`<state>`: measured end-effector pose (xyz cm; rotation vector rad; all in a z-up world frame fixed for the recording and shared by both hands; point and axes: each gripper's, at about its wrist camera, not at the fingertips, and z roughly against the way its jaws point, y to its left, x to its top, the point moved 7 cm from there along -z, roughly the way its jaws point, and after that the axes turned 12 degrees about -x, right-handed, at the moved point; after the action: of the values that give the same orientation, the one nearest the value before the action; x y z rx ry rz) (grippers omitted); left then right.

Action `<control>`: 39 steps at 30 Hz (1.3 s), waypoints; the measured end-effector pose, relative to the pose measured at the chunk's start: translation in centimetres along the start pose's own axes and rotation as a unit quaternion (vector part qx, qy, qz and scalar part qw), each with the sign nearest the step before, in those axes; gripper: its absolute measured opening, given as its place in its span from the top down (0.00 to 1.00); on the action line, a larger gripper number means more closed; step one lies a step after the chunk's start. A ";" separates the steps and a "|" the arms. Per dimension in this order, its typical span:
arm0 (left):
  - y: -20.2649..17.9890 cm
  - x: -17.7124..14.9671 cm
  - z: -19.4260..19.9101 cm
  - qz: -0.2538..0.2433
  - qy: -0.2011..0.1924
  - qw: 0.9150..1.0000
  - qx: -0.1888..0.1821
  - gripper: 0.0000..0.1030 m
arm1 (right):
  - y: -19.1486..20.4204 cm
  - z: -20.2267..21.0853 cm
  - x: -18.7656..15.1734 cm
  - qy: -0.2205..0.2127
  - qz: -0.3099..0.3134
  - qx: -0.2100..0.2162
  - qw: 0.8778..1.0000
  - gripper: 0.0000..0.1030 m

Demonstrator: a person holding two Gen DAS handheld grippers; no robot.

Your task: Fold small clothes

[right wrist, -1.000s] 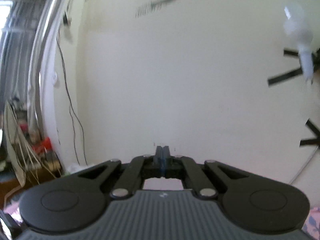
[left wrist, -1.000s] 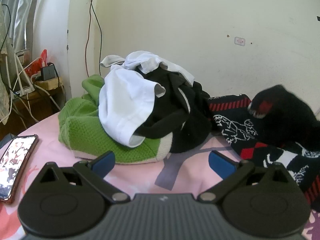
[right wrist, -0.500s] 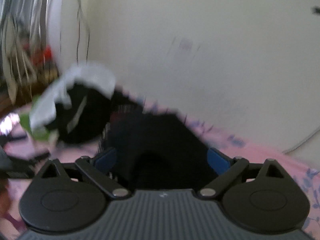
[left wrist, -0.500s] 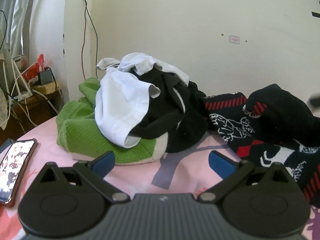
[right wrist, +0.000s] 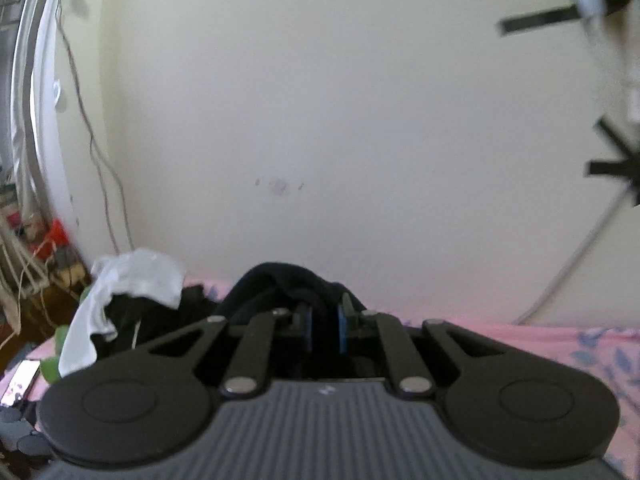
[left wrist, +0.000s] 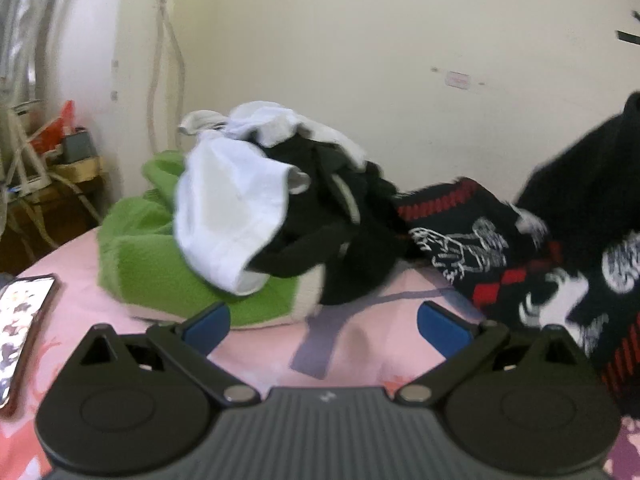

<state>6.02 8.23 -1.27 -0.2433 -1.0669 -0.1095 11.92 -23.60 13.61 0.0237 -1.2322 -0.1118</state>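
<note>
A pile of small clothes lies on the pink bed sheet (left wrist: 352, 344): a green knit (left wrist: 152, 256), a white garment (left wrist: 228, 208) and a black one (left wrist: 332, 232). To its right sprawls a black sweater with red and white patterns (left wrist: 480, 236), its far right part raised in a dark fold (left wrist: 592, 184). My left gripper (left wrist: 324, 320) hangs open over the bare sheet in front of the pile, holding nothing. My right gripper (right wrist: 324, 328) is shut on a bunch of the black sweater's fabric (right wrist: 288, 280), which bulges above its blue pads.
A phone (left wrist: 20, 320) lies face up on the sheet at the left edge. Behind it a low side table (left wrist: 40, 168) carries cables and chargers. A cream wall (right wrist: 320, 120) runs close behind the bed, with a cable (right wrist: 568, 264) hanging at the right.
My right gripper swung down, opened over the black sweater and closed on its fabric. In the left wrist view the sweater's right part has risen. My left gripper stayed open in place.
</note>
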 end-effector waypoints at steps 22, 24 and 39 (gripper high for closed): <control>-11.6 0.4 -4.5 -0.003 0.100 0.979 -0.177 0.00 | -14.3 8.2 -12.9 0.067 -0.073 -0.093 0.991 0.37; -10.8 0.2 -4.4 0.010 0.100 0.980 -0.172 0.00 | -9.7 8.1 -12.2 0.064 -0.022 -0.025 0.997 0.33; -7.5 -0.2 -0.7 -0.002 0.074 0.989 -0.127 0.00 | -6.5 -1.1 -7.7 0.079 -0.068 -0.010 0.994 1.00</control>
<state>5.01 0.78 -0.69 -0.4570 -0.9057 -0.2646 10.02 -29.36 5.52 0.0971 -1.0706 -0.2369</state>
